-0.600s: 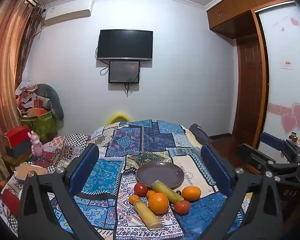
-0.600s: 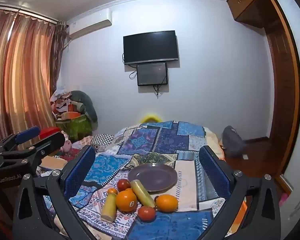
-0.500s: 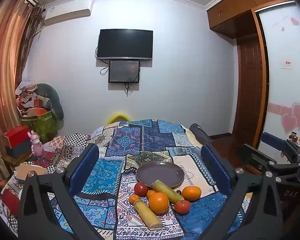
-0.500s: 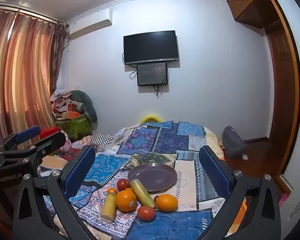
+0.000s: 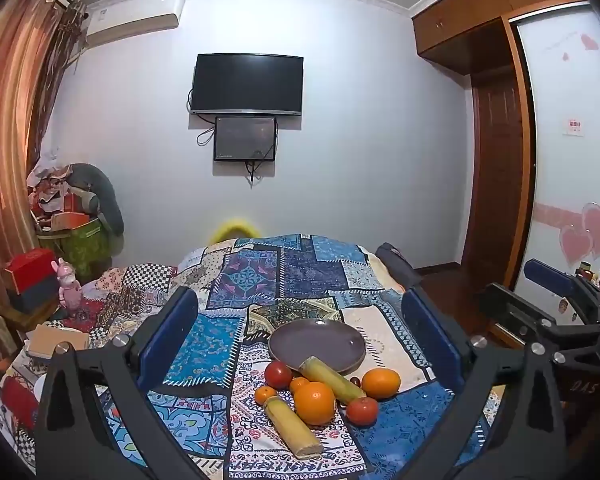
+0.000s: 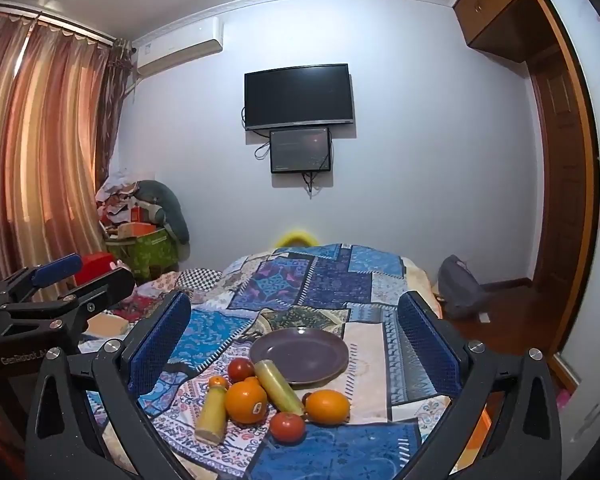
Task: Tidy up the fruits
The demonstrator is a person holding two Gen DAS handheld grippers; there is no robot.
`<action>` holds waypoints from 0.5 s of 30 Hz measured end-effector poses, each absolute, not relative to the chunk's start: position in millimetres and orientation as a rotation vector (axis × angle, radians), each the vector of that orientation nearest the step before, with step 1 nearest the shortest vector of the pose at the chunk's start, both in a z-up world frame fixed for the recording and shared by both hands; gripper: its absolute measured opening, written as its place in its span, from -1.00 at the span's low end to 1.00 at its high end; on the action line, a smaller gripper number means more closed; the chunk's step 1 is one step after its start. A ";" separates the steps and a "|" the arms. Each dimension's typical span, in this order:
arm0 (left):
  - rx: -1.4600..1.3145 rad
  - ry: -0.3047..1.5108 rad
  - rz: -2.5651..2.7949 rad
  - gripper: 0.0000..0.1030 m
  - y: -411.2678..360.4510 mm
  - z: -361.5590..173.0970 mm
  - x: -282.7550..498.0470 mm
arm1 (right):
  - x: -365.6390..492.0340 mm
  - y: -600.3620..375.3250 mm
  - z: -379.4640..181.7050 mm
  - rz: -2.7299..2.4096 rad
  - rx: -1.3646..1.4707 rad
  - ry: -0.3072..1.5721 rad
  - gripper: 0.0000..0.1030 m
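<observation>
An empty grey plate (image 5: 317, 344) (image 6: 299, 355) lies on a patchwork cloth. In front of it lie a large orange (image 5: 314, 403) (image 6: 246, 402), a second orange (image 5: 381, 383) (image 6: 327, 406), two tomatoes (image 5: 278, 374) (image 5: 362, 411), small tangerines (image 5: 265, 394) and two sugarcane pieces (image 5: 293, 426) (image 5: 330, 375). One cane piece rests on the plate's rim (image 6: 278, 386). My left gripper (image 5: 300, 340) is open and empty, above and short of the fruit. My right gripper (image 6: 296, 344) is open and empty too.
The patchwork cloth (image 5: 256, 276) covers a bed that runs to the far wall. Boxes and a pink toy (image 5: 69, 282) crowd the left side. A grey bag (image 6: 460, 286) sits on the wooden floor at right. A wardrobe (image 5: 496, 160) stands right.
</observation>
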State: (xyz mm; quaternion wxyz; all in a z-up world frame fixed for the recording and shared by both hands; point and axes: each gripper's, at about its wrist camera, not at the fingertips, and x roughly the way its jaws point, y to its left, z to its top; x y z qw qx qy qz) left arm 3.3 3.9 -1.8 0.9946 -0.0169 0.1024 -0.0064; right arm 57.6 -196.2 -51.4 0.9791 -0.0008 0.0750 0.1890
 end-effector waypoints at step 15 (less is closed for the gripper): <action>-0.014 0.190 -0.012 1.00 -2.8 0.4 0.6 | 57.0 -200.1 -52.2 0.373 0.017 0.153 1.00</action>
